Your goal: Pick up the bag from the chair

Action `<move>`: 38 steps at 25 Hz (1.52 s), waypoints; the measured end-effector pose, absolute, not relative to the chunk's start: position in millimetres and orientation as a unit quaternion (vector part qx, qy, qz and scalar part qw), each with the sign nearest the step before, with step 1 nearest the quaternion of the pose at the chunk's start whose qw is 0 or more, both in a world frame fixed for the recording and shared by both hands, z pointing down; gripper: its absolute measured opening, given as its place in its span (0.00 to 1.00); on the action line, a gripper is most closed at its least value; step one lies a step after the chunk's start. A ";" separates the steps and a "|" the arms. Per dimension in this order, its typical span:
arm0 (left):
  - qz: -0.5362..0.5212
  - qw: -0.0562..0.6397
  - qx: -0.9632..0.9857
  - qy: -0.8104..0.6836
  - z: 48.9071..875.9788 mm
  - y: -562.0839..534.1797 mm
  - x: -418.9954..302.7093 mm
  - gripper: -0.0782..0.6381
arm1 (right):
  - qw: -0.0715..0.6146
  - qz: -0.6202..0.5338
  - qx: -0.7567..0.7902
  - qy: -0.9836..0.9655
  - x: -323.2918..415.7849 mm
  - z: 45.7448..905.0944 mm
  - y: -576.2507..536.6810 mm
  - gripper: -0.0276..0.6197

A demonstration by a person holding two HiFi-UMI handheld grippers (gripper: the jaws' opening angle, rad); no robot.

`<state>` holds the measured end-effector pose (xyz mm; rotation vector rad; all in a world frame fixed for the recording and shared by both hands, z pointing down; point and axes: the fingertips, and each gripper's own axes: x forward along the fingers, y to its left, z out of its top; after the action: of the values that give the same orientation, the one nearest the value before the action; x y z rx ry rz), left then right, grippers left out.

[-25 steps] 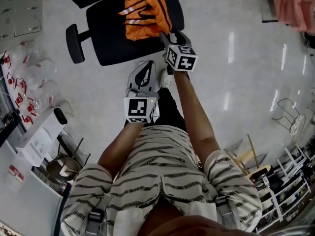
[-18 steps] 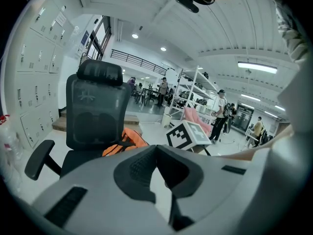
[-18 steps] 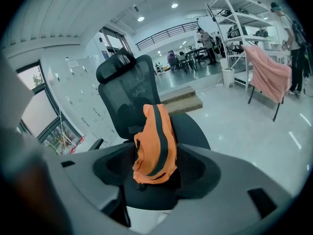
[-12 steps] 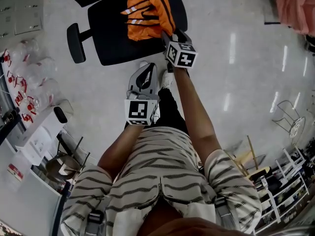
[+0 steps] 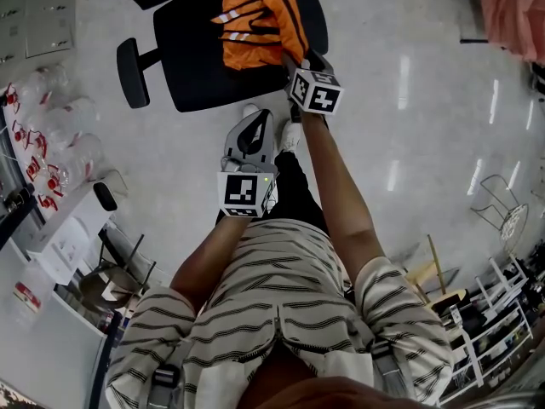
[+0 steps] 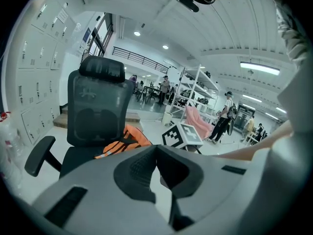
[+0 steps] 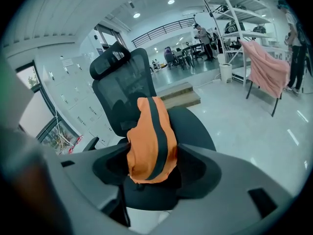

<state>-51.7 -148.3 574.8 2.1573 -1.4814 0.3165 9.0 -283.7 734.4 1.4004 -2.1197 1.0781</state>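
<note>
Bag (image 5: 255, 24) is the orange fabric one with a black band and grey reflective stripes. It's slumped on the seat of the black office chair (image 5: 196, 75), toward the backrest side.

Going left to right: the chair's armrest (image 5: 130, 73) sticks out on the far left, well clear of the bag, so I don't expect it to snag anything. My left gripper (image 6: 157, 151) hangs back short of the seat with its jaws closed together and nothing in them. It's pretty much a spectator here. My right gripper (image 7: 153, 153) is right at the near end of the bag. Its jaws have just been opening and now stand as wide as they go, with the bag's orange-and-black end sitting between them. I don't see the pads squeezing it yet.

As for handling, my guess is it's light, soft and floppy, so it'll sag and fold as soon as it leaves the seat. It doesn't look fragile, though the cloth looks a bit slick. I'd close on a thick bunched fold of that near end, ideally over the black band, not a thin edge that could slide out. A strap would also work, but I can't pick one out clearly from here.
</note>
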 end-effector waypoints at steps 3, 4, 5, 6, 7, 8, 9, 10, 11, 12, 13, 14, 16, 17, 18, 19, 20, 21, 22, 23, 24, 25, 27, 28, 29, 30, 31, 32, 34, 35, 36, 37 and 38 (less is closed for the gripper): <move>0.116 0.250 0.793 -0.543 575.0 -147.4 -49.9 0.14 | 0.197 0.387 0.498 -0.751 8.4 738.3 -283.3 0.46; 0.116 0.252 0.793 -0.543 575.6 -145.8 -49.4 0.14 | 0.201 0.390 0.497 -0.749 9.4 739.7 -280.7 0.45; 0.117 0.253 0.792 -0.543 576.0 -145.5 -49.4 0.14 | 0.202 0.392 0.496 -0.748 9.6 740.5 -279.4 0.42; 0.117 0.253 0.792 -0.543 576.3 -146.7 -49.6 0.14 | 0.203 0.393 0.494 -0.749 9.2 740.9 -280.0 0.39; 0.117 0.252 0.792 -0.543 576.5 -148.2 -49.7 0.14 | 0.204 0.392 0.493 -0.750 9.2 741.1 -281.3 0.36; 0.117 0.252 0.792 -0.544 576.7 -149.4 -49.6 0.14 | 0.205 0.390 0.492 -0.750 9.9 741.6 -282.5 0.33; 0.117 0.252 0.792 -0.544 576.9 -150.0 -49.7 0.14 | 0.206 0.390 0.493 -0.750 11.1 742.1 -283.0 0.31; 0.117 0.252 0.791 -0.545 577.1 -149.9 -50.1 0.14 | 0.207 0.389 0.494 -0.749 12.0 742.6 -282.6 0.29; 0.117 0.252 0.791 -0.546 577.1 -149.6 -50.9 0.14 | 0.209 0.389 0.495 -0.748 12.6 743.2 -281.6 0.25; 0.118 0.252 0.790 -0.546 577.1 -149.6 -51.9 0.14 | 0.210 0.388 0.496 -0.748 12.7 743.6 -280.8 0.23; 0.118 0.251 0.790 -0.547 577.1 -149.9 -52.9 0.14 | 0.211 0.388 0.496 -0.748 12.6 743.9 -280.5 0.22; 0.117 0.251 0.790 -0.547 576.9 -150.2 -53.8 0.14 | 0.211 0.388 0.496 -0.747 12.5 744.0 -280.5 0.21; 0.117 0.250 0.789 -0.549 576.7 -150.8 -55.3 0.14 | 0.211 0.388 0.496 -0.748 12.3 743.4 -280.6 0.18; 0.116 0.250 0.789 -0.549 576.7 -150.9 -55.8 0.14 | 0.211 0.387 0.495 -0.749 11.7 743.0 -280.3 0.17; 0.116 0.249 0.789 -0.549 576.6 -150.9 -56.1 0.14 | 0.210 0.385 0.494 -0.750 11.0 742.6 -279.7 0.16; 0.116 0.249 0.789 -0.550 576.2 -151.1 -56.1 0.14 | 0.208 0.385 0.493 -0.751 10.5 742.3 -278.9 0.15; 0.115 0.248 0.789 -0.550 575.6 -151.2 -55.9 0.14 | 0.205 0.387 0.493 -0.752 10.6 742.0 -278.1 0.14; 0.115 0.247 0.790 -0.550 574.7 -151.1 -55.6 0.14 | 0.201 0.389 0.494 -0.751 11.2 741.7 -277.3 0.13; 0.115 0.247 0.790 -0.549 573.9 -150.8 -55.2 0.14 | 0.199 0.391 0.494 -0.751 12.0 741.2 -276.4 0.13; 0.115 0.247 0.790 -0.549 573.1 -150.5 -55.0 0.14 | 0.199 0.391 0.494 -0.751 12.7 740.9 -275.7 0.12; 0.116 0.247 0.791 -0.548 572.8 -150.5 -55.1 0.14 | 0.199 0.390 0.494 -0.751 12.9 740.8 -275.3 0.12; 0.116 0.247 0.790 -0.548 573.0 -150.9 -55.5 0.14 | 0.201 0.389 0.493 -0.752 12.8 740.9 -275.5 0.12; 0.115 0.247 0.789 -0.550 573.9 -152.4 -57.0 0.14 | 0.201 0.387 0.493 -0.753 12.1 741.1 -276.8 0.11; 0.115 0.247 0.789 -0.551 574.2 -152.9 -57.5 0.14 | 0.200 0.387 0.493 -0.753 11.8 741.0 -277.2 0.10; 0.116 0.247 0.788 -0.552 574.4 -153.0 -57.7 0.14 | 0.199 0.387 0.492 -0.753 11.7 740.6 -277.3 0.10; 0.116 0.247 0.788 -0.552 574.0 -152.9 -57.4 0.14 | 0.198 0.388 0.492 -0.754 11.7 740.0 -277.0 0.10; 0.116 0.246 0.789 -0.551 573.0 -153.2 -56.9 0.14 | 0.197 0.388 0.490 -0.755 11.5 739.2 -276.6 0.09; 0.117 0.244 0.790 -0.550 572.2 -153.5 -56.8 0.14 | 0.195 0.388 0.489 -0.756 10.9 738.4 -276.3 0.09; 0.117 0.245 0.788 -0.553 572.3 -153.7 -58.5 0.14 | 0.193 0.388 0.488 -0.757 9.5 736.9 -275.7 0.09; 0.116 0.246 0.787 -0.554 572.0 -154.0 -59.4 0.14 | 0.192 0.388 0.488 -0.758 8.8 736.0 -275.4 0.09; 0.115 0.245 0.787 -0.555 571.2 -154.2 -59.9 0.14 | 0.191 0.387 0.488 -0.759 8.2 735.0 -275.0 0.09; 0.115 0.244 0.787 -0.555 570.4 -154.3 -60.1 0.14 | 0.192 0.384 0.487 -0.761 7.4 733.9 -274.6 0.09; 0.115 0.242 0.788 -0.554 569.8 -154.2 -60.2 0.14 | 0.194 0.380 0.485 -0.763 6.1 732.5 -274.2 0.09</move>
<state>-60.2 -154.2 569.8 2.1539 -1.5149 0.3151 6.1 -274.2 732.5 1.3613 -2.1410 1.0653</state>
